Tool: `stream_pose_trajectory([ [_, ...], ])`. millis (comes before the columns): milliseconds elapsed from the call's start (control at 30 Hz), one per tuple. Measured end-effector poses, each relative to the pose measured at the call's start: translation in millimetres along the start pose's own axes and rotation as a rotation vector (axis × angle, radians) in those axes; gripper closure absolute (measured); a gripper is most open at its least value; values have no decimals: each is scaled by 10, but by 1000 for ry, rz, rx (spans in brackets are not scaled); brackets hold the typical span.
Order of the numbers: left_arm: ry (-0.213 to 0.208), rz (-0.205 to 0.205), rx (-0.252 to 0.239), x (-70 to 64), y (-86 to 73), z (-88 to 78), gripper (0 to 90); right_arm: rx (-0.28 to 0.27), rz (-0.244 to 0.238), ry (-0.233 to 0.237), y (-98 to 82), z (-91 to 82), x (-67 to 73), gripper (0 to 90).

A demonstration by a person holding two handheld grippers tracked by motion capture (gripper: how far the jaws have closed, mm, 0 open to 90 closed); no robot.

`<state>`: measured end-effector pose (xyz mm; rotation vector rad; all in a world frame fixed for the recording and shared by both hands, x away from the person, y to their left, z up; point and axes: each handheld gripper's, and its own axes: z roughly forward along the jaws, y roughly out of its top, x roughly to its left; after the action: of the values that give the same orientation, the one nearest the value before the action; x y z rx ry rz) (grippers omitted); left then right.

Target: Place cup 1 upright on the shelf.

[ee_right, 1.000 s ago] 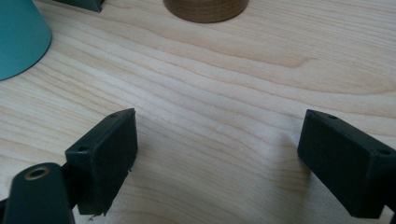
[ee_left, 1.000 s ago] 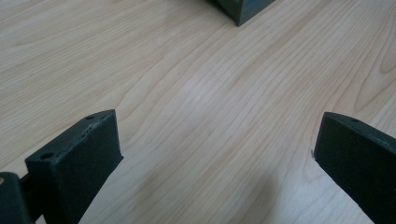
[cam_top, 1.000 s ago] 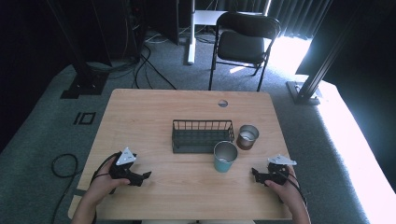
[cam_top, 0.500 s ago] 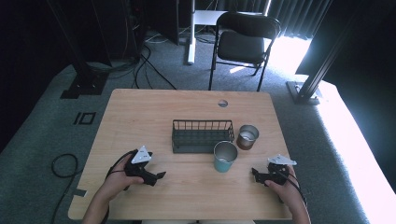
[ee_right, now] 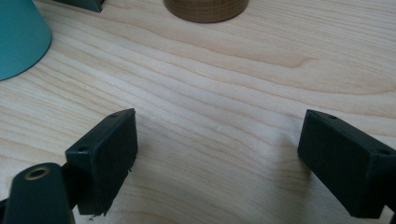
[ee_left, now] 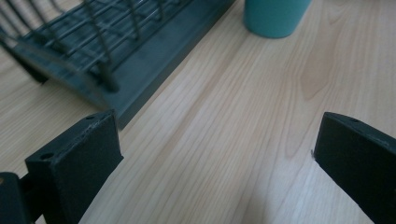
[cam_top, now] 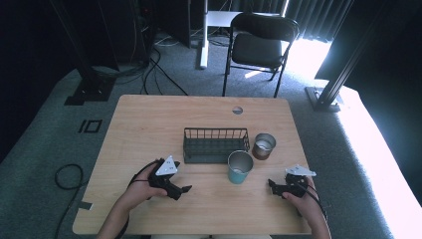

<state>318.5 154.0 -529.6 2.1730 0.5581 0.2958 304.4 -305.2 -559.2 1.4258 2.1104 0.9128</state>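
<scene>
lab studio, black curtains, cables, rig stands

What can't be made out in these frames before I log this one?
- Teal cup: high view too small to show its contents; the left gripper view's top edge cuts off its rim.
- Brown cup: the right gripper view's top edge cuts off all but its base.
- Wire rack: blurred and cropped in the left gripper view.

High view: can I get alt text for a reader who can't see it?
A person holds a left gripper and a right gripper, both low over a wooden table, either side of a teal cup. Behind the cup sit a dark wire rack and a brown cup.
</scene>
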Motion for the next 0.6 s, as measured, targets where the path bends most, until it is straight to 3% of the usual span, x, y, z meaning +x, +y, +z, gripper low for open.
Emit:
stream_pose_trajectory([
  [600, -67, 31, -29, -141, 323, 277, 12, 0, -1, 0, 0, 0, -1, 116],
])
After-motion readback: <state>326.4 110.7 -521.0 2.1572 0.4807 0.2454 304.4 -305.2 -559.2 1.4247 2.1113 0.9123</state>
